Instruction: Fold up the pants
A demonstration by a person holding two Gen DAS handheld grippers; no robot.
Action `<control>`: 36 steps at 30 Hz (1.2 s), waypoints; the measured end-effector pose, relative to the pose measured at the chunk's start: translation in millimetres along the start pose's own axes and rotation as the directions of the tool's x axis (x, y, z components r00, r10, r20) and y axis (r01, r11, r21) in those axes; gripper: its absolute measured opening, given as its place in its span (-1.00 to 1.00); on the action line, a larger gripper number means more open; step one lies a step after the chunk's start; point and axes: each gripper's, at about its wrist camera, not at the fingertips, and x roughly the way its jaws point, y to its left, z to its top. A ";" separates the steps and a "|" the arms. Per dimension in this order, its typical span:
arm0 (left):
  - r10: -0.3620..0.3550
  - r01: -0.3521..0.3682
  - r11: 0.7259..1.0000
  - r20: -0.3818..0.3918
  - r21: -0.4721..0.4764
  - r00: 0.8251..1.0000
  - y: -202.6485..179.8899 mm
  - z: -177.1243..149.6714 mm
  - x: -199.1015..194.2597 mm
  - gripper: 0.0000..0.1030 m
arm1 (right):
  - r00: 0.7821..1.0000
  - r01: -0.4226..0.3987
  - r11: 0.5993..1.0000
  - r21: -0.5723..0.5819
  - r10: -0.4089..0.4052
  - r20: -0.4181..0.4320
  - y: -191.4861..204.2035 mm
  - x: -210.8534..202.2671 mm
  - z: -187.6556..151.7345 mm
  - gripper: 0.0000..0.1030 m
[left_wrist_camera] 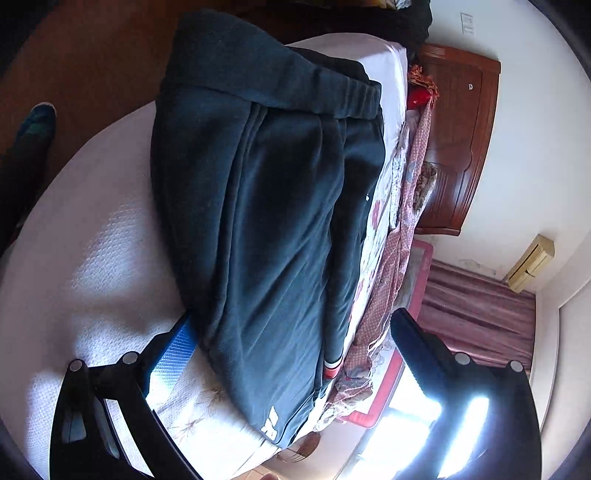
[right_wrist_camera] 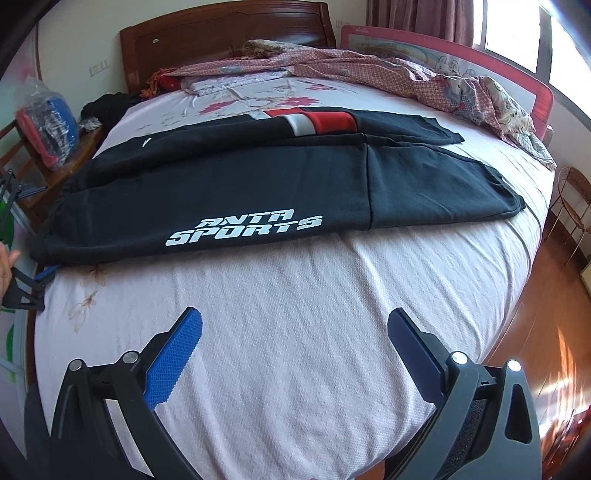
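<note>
Dark pants [right_wrist_camera: 240, 192] with white "ANTA SPORTS" lettering and a red and white stripe lie flat across the bed [right_wrist_camera: 295, 314], one leg over the other. They also fill the left wrist view [left_wrist_camera: 273, 206], waistband far, cuff near. My left gripper [left_wrist_camera: 291, 325] is open at the near cuff end, its blue left finger [left_wrist_camera: 177, 347] at the pants' edge; it also shows at the left edge of the right wrist view [right_wrist_camera: 44, 275]. My right gripper [right_wrist_camera: 295, 325] is open and empty above bare sheet, short of the pants.
A crumpled checked quilt [right_wrist_camera: 406, 77] and a red bed rail [right_wrist_camera: 461, 55] lie at the bed's far side. A wooden headboard [right_wrist_camera: 221, 33] is behind. A chair with a bagged bundle [right_wrist_camera: 48, 125] stands at the left. A wicker stand [right_wrist_camera: 569, 199] sits on the wooden floor at the right.
</note>
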 end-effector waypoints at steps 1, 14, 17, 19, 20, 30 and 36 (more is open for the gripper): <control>0.006 -0.006 1.000 0.010 0.000 1.000 -1.1 -1.0 1.6 0.96 | 1.000 -0.002 1.000 0.000 0.002 -0.002 0.1 0.5 0.1 0.94; 0.248 -0.253 0.949 0.049 0.190 0.968 -17.9 2.6 18.7 -0.79 | 0.999 -0.026 0.985 0.172 0.030 -0.026 -62.3 12.7 29.0 0.94; 0.186 -0.186 0.969 0.016 0.160 0.982 -8.0 9.9 12.7 -0.83 | 0.980 -0.154 0.921 0.357 0.188 -0.065 -102.9 31.0 42.3 0.94; 0.159 -0.159 0.971 0.015 0.178 0.987 -11.0 10.5 8.4 -0.84 | 0.947 -0.238 0.819 0.522 0.314 -0.060 -133.7 47.9 44.3 0.94; 0.140 -0.140 0.973 0.012 0.184 0.990 -13.1 10.5 6.3 -0.84 | 0.933 -0.261 0.767 0.586 0.356 -0.050 -147.8 56.0 45.0 0.94; 0.083 -0.079 0.969 -0.009 0.233 0.996 -26.4 7.1 -6.9 -0.84 | 0.874 -0.379 0.540 0.752 0.476 0.099 -185.1 92.9 59.3 0.94; 0.091 -0.088 0.965 -0.003 0.247 0.996 -30.7 3.7 -2.8 -0.84 | 0.861 -0.396 0.453 0.799 0.486 0.152 -190.0 114.5 61.7 0.94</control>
